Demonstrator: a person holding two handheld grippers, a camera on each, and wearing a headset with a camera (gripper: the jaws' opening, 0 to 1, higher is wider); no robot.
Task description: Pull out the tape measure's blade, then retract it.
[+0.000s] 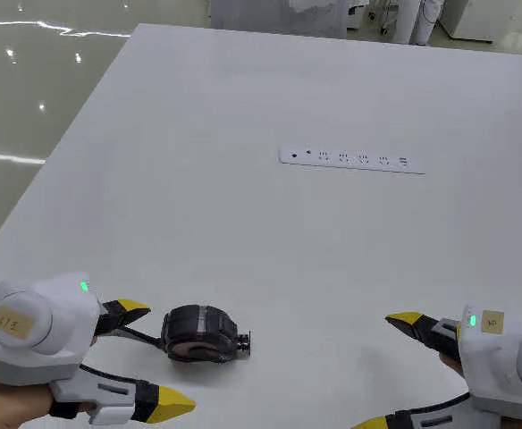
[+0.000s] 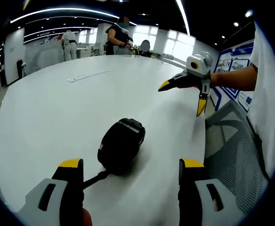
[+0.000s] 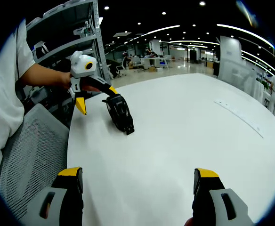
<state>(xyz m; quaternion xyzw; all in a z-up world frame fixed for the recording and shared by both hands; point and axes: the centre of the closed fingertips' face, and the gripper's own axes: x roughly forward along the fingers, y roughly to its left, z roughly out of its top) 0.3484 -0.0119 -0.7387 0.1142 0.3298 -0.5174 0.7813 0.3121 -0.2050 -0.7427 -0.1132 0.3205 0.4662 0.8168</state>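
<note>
One black tape measure point(image 1: 200, 334), one white power strip point(image 1: 350, 159) and two pairs of tongs are seen from the head view on a broad white surface point(image 1: 243, 223) above a glossy floor point(image 1: 29, 89). The tape measure lies near the front edge, just ahead of the left tongs point(image 1: 158, 355), whose yellow-tipped jaws are spread apart and aimed at it. A thin black strap point(image 1: 140, 337) runs from the case toward the far jaw. The right tongs point(image 1: 386, 371) are held well apart from it at the near right, jaws open and pointed left.

In the left gripper view, the tape measure point(image 2: 121, 143) is framed between and beyond the parted jaws. The right tongs point(image 2: 194, 92) are held on a bare forearm over the edge, beside a mesh chair point(image 2: 231, 155).

In the right gripper view, the left tongs point(image 3: 93, 96) are poised open at the tape measure point(image 3: 119, 114). A brightly lit hall with shelving point(image 3: 67, 28) is seen behind.
</note>
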